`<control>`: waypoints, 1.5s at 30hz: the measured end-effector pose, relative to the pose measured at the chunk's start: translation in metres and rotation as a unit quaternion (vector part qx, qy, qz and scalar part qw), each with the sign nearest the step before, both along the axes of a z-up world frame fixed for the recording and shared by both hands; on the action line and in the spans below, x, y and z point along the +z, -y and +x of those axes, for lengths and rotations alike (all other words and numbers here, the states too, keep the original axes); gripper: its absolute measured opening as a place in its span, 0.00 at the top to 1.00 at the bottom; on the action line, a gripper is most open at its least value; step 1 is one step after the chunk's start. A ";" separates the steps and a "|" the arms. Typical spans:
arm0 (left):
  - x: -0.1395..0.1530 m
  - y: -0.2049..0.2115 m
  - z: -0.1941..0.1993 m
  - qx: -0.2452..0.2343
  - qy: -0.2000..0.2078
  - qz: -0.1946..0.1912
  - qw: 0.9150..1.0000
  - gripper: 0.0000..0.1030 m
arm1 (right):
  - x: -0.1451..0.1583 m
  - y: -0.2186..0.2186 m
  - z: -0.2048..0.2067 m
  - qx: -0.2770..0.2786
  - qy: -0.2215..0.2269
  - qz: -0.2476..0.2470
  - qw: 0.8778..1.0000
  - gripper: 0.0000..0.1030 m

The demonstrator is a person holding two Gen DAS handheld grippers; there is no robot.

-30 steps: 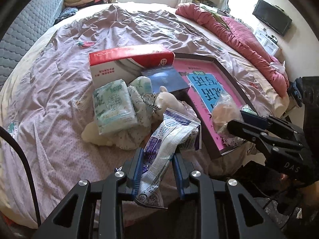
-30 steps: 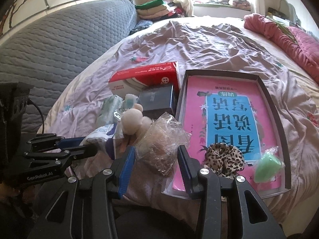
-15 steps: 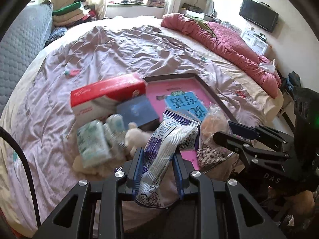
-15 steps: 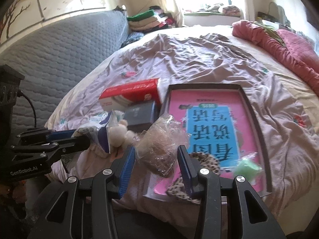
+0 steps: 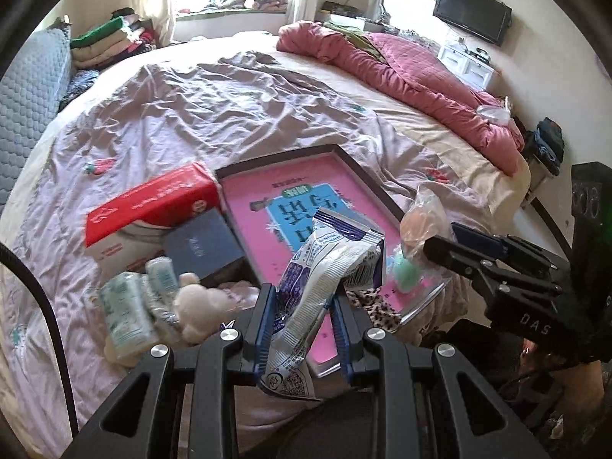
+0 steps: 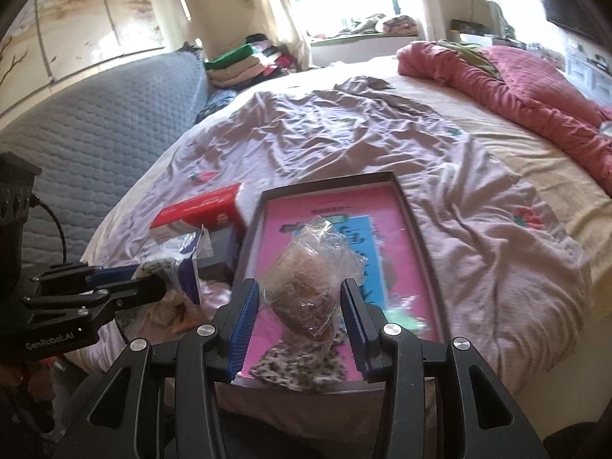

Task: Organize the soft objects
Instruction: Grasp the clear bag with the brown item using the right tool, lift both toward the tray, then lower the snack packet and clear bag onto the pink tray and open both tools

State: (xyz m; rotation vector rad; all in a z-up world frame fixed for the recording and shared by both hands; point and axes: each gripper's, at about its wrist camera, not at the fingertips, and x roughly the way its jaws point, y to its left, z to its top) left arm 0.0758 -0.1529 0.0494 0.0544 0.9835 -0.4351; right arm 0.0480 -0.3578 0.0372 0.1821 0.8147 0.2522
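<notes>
Tongs are gripping two soft packages above the near edge of a bed (image 5: 229, 99): the left tongs (image 5: 302, 317) are pinching a white-and-blue printed pouch (image 5: 325, 267) between blue pads, while the right tongs (image 6: 302, 317) are squeezing a clear crinkled bag (image 6: 310, 279) holding something brown. Both packages are hanging over a shallow dark-rimmed tray (image 5: 367, 176) with a pink liner bearing large blue characters, beside a red-and-white box (image 5: 153, 202); "DAS" and "GenRobot.AI" are showing on the tool bodies.
</notes>
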 end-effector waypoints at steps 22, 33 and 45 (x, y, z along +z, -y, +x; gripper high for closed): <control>-0.077 0.045 0.039 -0.022 -0.070 0.063 0.995 0.72 | -0.052 -0.007 0.008 0.031 -0.079 -0.014 0.996 0.56; -0.082 0.052 0.049 -0.036 -0.069 0.068 0.995 0.72 | -0.081 -0.014 0.024 0.018 -0.094 -0.072 0.993 0.56; -0.086 0.063 0.059 -0.047 -0.088 0.060 0.993 0.71 | -0.088 -0.008 0.030 0.008 -0.100 -0.078 0.992 0.53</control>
